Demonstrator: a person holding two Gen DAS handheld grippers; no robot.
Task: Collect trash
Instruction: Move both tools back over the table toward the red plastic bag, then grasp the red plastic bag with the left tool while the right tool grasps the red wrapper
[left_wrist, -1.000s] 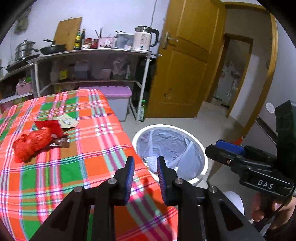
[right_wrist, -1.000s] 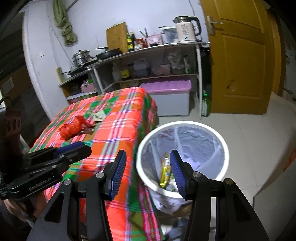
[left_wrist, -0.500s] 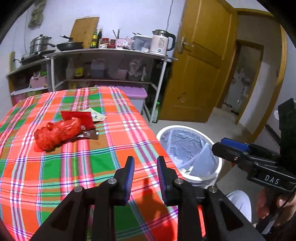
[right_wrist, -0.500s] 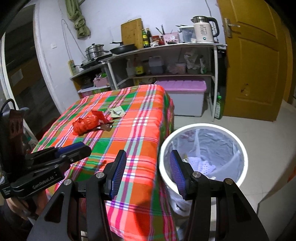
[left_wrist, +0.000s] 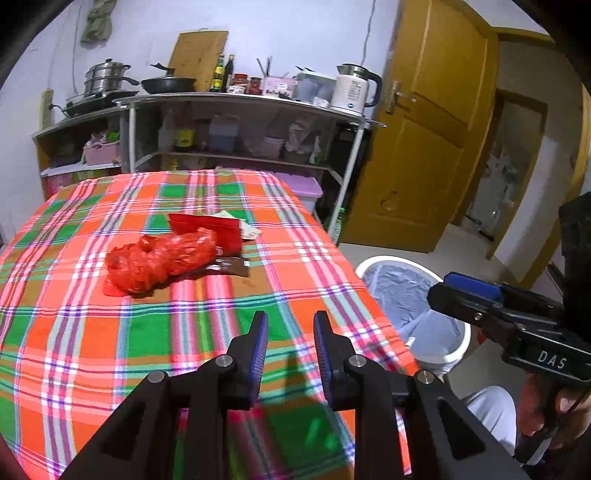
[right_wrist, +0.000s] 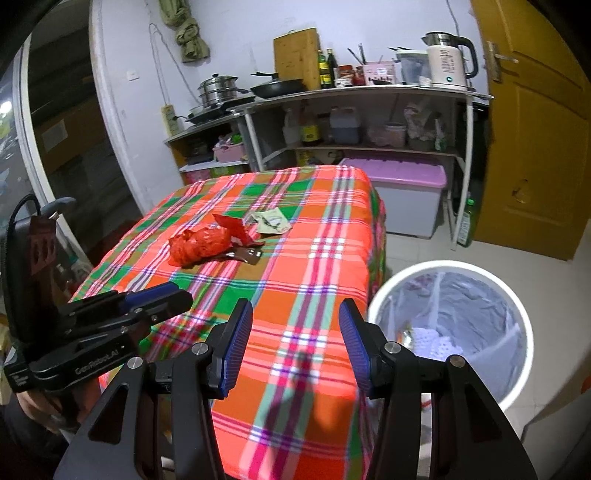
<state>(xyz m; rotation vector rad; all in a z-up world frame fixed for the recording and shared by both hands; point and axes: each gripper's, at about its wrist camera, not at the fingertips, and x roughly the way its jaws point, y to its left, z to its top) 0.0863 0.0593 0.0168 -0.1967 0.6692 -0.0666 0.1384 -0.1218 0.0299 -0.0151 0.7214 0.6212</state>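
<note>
On the table (left_wrist: 92, 343) ahead lies the red bag (left_wrist: 159, 260) atop wrappers — both my jaws spread, empty. Slack plastic could slip my pinch, or drag wrappers off short of the bin (right_wrist: 517, 373).

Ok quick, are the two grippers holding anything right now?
Left gripper: open, holding nothing, its jaws just opening a little.
Right gripper: open, holding nothing.

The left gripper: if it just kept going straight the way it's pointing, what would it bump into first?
Probably the checked tablecloth. The left gripper is empty and tilts down at bare cloth; the red plastic bag lies farther on and to the left. Depth is hard to judge.
</note>
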